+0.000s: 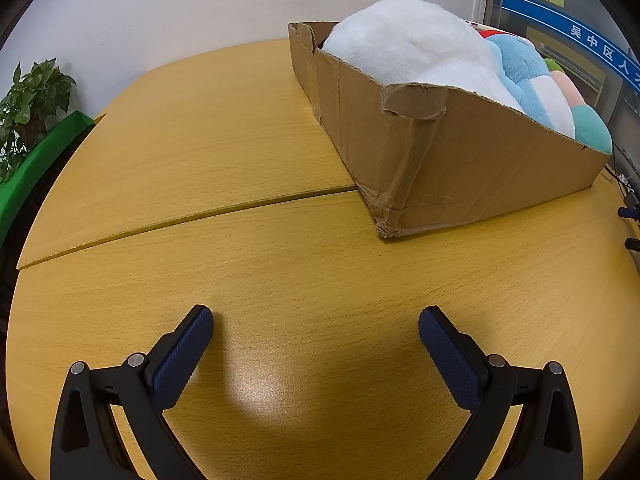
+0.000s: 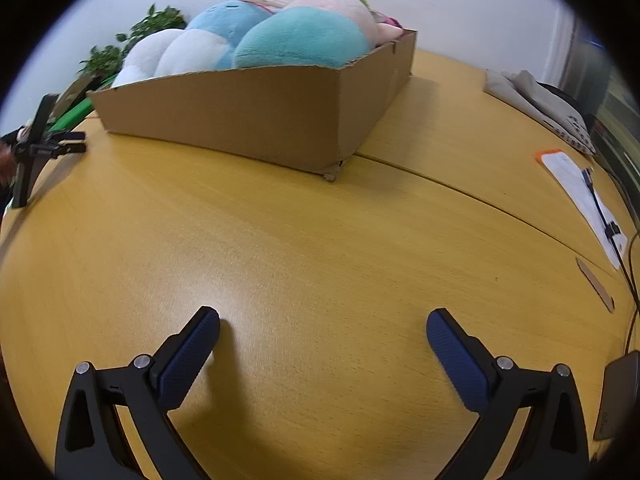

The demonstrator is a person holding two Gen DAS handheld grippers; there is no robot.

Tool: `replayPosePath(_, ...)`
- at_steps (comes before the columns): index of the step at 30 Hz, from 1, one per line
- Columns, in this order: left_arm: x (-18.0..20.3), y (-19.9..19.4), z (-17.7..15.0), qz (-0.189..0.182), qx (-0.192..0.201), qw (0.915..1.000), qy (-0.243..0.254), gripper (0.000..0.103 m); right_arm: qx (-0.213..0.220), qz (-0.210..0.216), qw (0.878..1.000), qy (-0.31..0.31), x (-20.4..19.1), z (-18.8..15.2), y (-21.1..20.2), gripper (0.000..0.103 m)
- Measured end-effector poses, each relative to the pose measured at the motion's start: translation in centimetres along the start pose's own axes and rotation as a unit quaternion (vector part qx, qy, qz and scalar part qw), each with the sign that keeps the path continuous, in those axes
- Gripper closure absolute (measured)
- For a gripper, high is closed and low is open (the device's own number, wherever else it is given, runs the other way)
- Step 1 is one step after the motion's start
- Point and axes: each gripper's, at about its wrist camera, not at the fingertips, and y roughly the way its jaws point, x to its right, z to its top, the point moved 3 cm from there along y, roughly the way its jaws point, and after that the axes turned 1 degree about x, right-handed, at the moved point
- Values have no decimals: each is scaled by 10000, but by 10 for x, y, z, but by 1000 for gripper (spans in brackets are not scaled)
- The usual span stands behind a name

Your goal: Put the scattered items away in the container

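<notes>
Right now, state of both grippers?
Left gripper: jaws wide open, holding nothing, over the bare table.
Right gripper: jaws wide open, holding nothing.

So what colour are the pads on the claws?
Dark blue, textured pads on black arms; clearest in the right wrist view.

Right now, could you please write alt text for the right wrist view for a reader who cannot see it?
An open cardboard box heaped with plush toys sits on a wooden table, beyond the open, empty right hand-held gripper. Papers lie at the table's right edge.
</notes>
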Motion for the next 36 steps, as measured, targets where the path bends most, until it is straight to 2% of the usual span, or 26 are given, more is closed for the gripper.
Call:
replayPosePath(12, 3, -2, -2, 6, 4, 10000, 1, 0, 3, 447, 9973, -589, 14, -4, -3, 0)
replayPosePath(36, 4, -2, -4, 9, 8, 10000, -8, 0, 20, 485, 9967, -650, 20, -7, -3, 0)
